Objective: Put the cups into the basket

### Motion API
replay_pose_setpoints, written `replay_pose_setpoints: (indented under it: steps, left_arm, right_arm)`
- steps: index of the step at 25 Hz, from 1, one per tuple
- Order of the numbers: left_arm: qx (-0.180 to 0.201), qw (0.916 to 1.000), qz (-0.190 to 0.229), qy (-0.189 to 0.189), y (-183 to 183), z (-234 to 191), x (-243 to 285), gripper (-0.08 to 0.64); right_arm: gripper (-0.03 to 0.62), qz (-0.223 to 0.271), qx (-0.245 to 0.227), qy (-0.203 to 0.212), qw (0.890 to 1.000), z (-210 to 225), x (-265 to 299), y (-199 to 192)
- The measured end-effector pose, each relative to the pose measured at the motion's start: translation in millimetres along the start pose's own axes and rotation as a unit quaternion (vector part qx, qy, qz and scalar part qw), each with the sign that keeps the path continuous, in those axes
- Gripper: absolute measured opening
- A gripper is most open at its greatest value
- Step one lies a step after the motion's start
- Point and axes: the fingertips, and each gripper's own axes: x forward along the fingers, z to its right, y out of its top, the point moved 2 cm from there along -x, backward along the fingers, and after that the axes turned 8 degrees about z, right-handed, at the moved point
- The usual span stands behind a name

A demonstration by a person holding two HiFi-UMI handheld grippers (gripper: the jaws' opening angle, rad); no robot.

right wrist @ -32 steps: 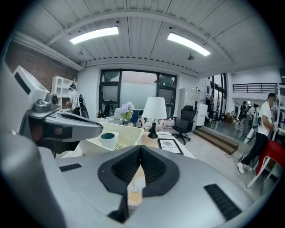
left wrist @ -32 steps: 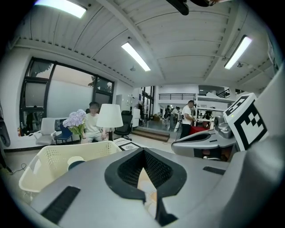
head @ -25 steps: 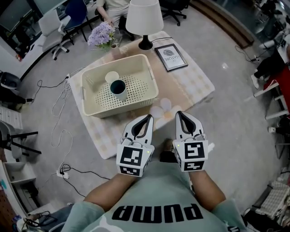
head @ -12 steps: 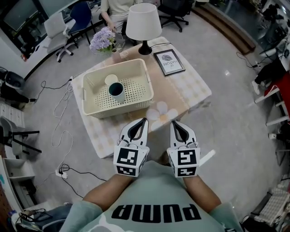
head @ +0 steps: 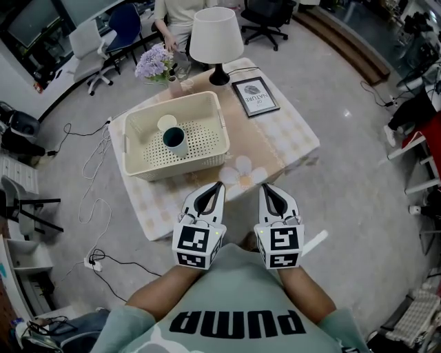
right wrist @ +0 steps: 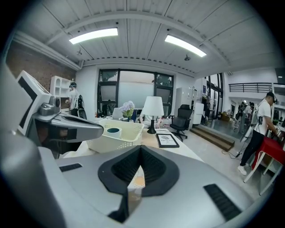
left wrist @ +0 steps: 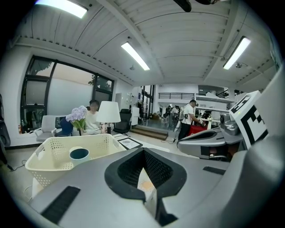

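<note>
The white cup and the teal cup stand side by side in the basket, toward the left edge of the bench, so the task looks done. Hence the left hand-held gripper and right hand-held gripper hang empty, jaws closed, short of the near edge.

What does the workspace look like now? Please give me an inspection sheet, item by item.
Surface: cloth-covered table.
Job's things: cream cup and teal cup, upright in the basket.
Clutter: lamp, frame, flowers, flower mat.
Grippers: left gripper and right gripper, fingers shut, empty, short of the table.
Cables: cables loose on floor left of table.
Surroundings: chairs; a person sits behind the table.
</note>
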Motion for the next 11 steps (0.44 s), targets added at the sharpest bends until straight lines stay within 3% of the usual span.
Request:
replay_pose_setpoints:
  steps: [11]
  left_arm:
    - [0.000,1.0000,0.001,0.001,-1.6,-8.4,-0.9,0.002]
  right_arm:
    - [0.011,-0.001,-0.001,-0.002,1.000,-4.9,4.5,-0.9]
